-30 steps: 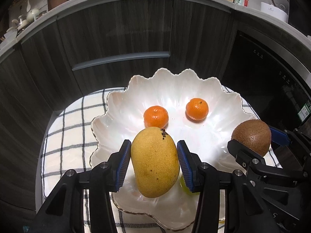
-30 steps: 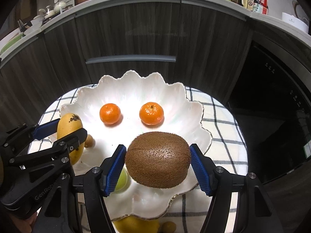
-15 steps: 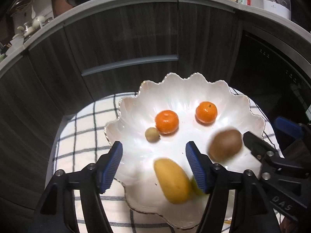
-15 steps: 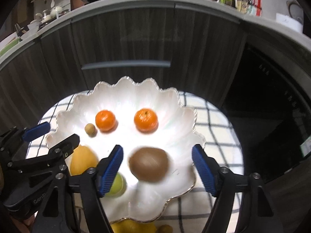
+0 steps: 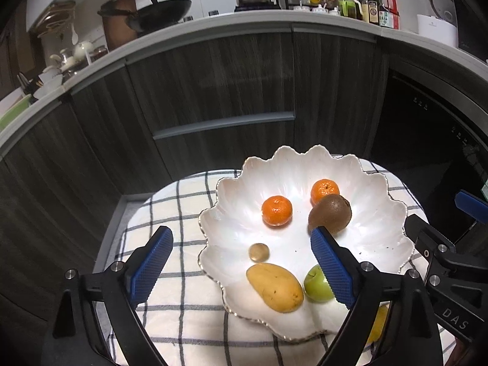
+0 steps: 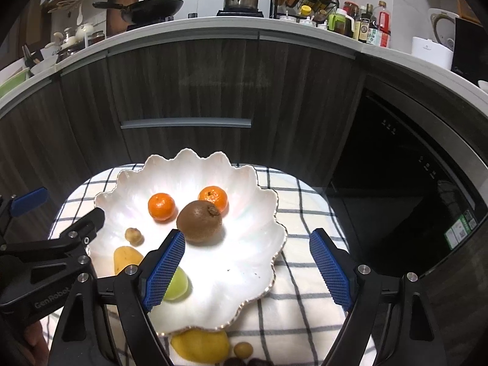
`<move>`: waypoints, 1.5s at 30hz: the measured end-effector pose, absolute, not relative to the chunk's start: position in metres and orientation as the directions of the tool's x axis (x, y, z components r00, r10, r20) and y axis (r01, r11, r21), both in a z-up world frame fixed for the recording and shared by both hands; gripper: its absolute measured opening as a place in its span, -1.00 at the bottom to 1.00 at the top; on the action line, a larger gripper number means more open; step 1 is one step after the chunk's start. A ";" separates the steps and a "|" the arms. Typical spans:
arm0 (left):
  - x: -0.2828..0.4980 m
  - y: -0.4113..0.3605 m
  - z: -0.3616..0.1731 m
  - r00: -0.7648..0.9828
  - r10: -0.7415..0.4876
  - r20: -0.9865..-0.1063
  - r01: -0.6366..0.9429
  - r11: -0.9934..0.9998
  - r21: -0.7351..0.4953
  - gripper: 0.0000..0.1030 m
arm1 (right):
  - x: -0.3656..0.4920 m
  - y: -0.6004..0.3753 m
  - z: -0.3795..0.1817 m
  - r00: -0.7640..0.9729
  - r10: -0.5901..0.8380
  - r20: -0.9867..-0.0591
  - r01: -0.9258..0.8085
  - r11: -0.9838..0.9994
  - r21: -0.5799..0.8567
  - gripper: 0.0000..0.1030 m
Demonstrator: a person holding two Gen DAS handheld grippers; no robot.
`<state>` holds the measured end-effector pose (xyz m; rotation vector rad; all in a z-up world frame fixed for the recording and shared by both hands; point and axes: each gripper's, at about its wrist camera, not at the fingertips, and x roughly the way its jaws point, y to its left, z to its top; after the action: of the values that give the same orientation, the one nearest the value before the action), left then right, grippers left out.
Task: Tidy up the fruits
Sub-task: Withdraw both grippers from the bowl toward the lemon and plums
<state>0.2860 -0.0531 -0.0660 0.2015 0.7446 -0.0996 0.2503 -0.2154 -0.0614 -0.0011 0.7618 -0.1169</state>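
On the scalloped plate (image 5: 378,238) lie mango (image 5: 274,286), kiwi (image 6: 199,221) and what seems a longan (image 5: 259,251), while left gripper (image 5: 241,268) and right gripper (image 6: 247,268) hover agape, empty

**Fruit layout on dish and cloth**

White scalloped ceramic dish (image 6: 262,262) on black-and-white checked cloth (image 6: 305,201), dark wood-grain cabinet front (image 6: 189,91) behind. In dish, at back: two round orange mandarins (image 6: 161,206) (image 6: 213,199) side by side. Brown fuzzy kiwi (image 6: 199,221) just in front of right mandarin, touching or nearly so. Small round tan longan (image 6: 134,235) at left, in front of left mandarin. Elongated yellow mango (image 5: 275,286) at front of dish, behind it the longan; round green fruit (image 5: 317,283) just to its right. On cloth before dish rim: yellow lemon (image 6: 199,345), second small tan longan (image 6: 243,350) at its right.
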 end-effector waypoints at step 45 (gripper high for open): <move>0.161 -0.076 -0.099 0.665 -0.065 -0.744 0.196 0.976 0.090 0.83 | 0.120 -0.249 -0.094 0.630 -0.161 -0.760 0.178 0.982 -0.060 0.65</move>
<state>0.1613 -0.0758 -0.0988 0.1681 0.8319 -0.1482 0.1205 -0.2489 -0.0945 0.0209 0.8675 -0.1939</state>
